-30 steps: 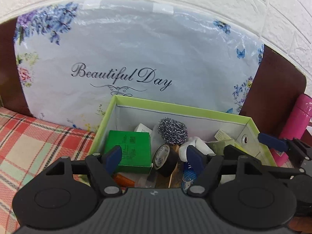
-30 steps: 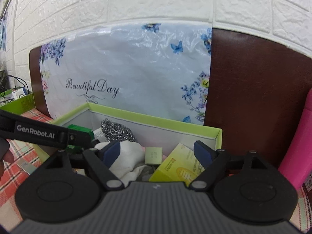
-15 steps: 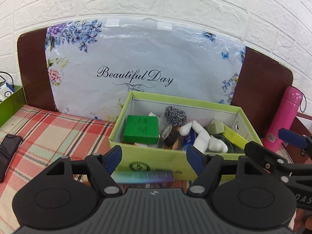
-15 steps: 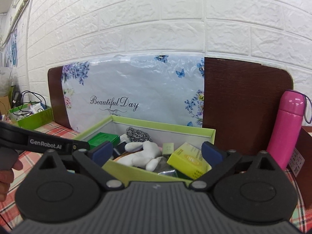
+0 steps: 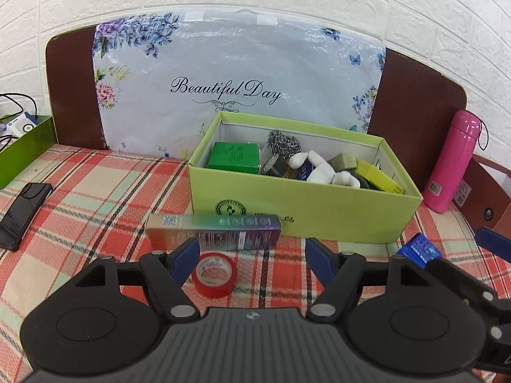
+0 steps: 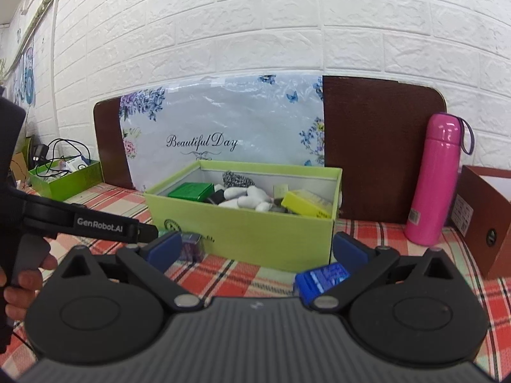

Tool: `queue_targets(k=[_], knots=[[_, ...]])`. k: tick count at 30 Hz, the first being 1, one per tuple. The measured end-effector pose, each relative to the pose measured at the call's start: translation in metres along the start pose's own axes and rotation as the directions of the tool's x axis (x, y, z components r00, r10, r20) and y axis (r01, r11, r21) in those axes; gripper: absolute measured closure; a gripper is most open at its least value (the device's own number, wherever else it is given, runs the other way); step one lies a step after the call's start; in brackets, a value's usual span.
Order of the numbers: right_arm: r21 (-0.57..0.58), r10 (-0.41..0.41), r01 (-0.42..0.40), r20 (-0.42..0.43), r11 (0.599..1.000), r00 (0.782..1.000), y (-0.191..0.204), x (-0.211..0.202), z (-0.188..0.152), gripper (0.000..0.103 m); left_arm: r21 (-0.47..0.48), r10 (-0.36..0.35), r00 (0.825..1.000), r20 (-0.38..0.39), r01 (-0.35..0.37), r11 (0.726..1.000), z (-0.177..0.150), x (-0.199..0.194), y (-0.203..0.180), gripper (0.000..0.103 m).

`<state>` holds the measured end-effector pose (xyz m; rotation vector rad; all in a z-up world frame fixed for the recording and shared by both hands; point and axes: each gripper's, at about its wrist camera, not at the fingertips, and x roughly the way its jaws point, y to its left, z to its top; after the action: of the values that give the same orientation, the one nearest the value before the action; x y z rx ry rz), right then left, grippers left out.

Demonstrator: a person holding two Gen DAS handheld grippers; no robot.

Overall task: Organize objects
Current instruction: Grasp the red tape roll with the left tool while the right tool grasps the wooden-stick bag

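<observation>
White brick wall and a floral "Beautiful Day" bag (image 5: 230,73) stand behind our checked surface (image 5: 95,191), where the green box (image 5: 303,210) already holds a green packet, a steel scourer, a white soft toy and a yellow carton. Three things lie outside it: a long iridescent box (image 5: 213,231) just in front of its near wall, a red tape roll (image 5: 214,274) nearer to us, and a small blue packet (image 6: 322,278) off its right front corner.

Our left claw (image 5: 252,257) hangs apart and empty above the tape roll and the long box. Our right claw (image 6: 255,249) has just been opening and now stands wide, nothing between its fingers; the blue packet lies low by its right finger.

We judge the risks to be these. The two claws sit close side by side, so reaching together could knock them. The tape roll lies flat, and a slanted pinch may skid it away. The long box touches or nearly touches the green box, and a shallow grab could shove it instead. A pink bottle (image 6: 440,178) stands upright to the right; a wide sweep could topple it.
</observation>
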<state>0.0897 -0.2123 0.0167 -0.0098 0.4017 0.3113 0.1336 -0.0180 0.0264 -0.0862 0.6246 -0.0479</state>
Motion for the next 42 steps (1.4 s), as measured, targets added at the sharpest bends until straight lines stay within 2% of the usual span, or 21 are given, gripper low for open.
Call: queue_targets(k=[9, 18, 22, 27, 30, 31, 32, 34, 35, 42], knots=[[0.028, -0.007, 0.008, -0.062, 1.0, 0.998, 0.004, -0.021, -0.036, 0.0, 0.002, 0.023, 0.999, -0.03, -0.022, 1.0, -0.02, -0.006, 0.002, 0.027], [0.05, -0.018, 0.029, -0.2, 0.998, 0.98, 0.003, -0.022, -0.084, 0.0, 0.018, 0.06, 0.995, -0.084, -0.058, 0.998, -0.039, 0.005, 0.007, 0.027], [0.066, -0.034, 0.051, -0.244, 0.997, 0.969, 0.001, -0.017, -0.101, 0.0, 0.001, 0.051, 0.993, -0.108, -0.052, 0.999, -0.049, 0.01, 0.017, 0.027], [0.052, -0.023, 0.038, -0.264, 0.998, 0.964, 0.004, -0.014, -0.105, 0.004, -0.049, 0.05, 0.99, -0.131, -0.057, 0.997, -0.057, 0.017, 0.038, 0.027], [0.015, -0.03, 0.036, -0.271, 0.999, 0.962, 0.01, -0.011, -0.105, 0.019, -0.068, 0.041, 0.99, -0.137, -0.051, 0.996, -0.054, 0.021, 0.047, 0.027], [-0.002, -0.032, 0.033, -0.27, 0.999, 0.962, 0.013, -0.01, -0.105, 0.03, -0.073, 0.04, 0.99, -0.132, -0.05, 0.996, -0.052, 0.022, 0.049, 0.027], [-0.014, -0.028, 0.026, -0.266, 1.0, 0.964, 0.015, -0.011, -0.104, 0.048, -0.08, 0.045, 0.991, -0.122, -0.055, 0.995, -0.049, 0.022, 0.052, 0.027], [-0.021, -0.02, 0.015, -0.257, 1.0, 0.966, 0.017, -0.012, -0.103, 0.066, -0.091, 0.05, 0.992, -0.112, -0.06, 0.994, -0.042, 0.025, 0.057, 0.027], [-0.016, -0.014, 0.01, -0.257, 1.0, 0.966, 0.017, -0.012, -0.102, 0.071, -0.098, 0.047, 0.993, -0.111, -0.058, 0.993, -0.039, 0.027, 0.06, 0.027], [-0.011, -0.011, 0.009, -0.257, 1.0, 0.966, 0.02, -0.01, -0.101, 0.073, -0.153, -0.005, 0.989, -0.145, -0.018, 0.988, -0.018, 0.062, 0.055, 0.027]])
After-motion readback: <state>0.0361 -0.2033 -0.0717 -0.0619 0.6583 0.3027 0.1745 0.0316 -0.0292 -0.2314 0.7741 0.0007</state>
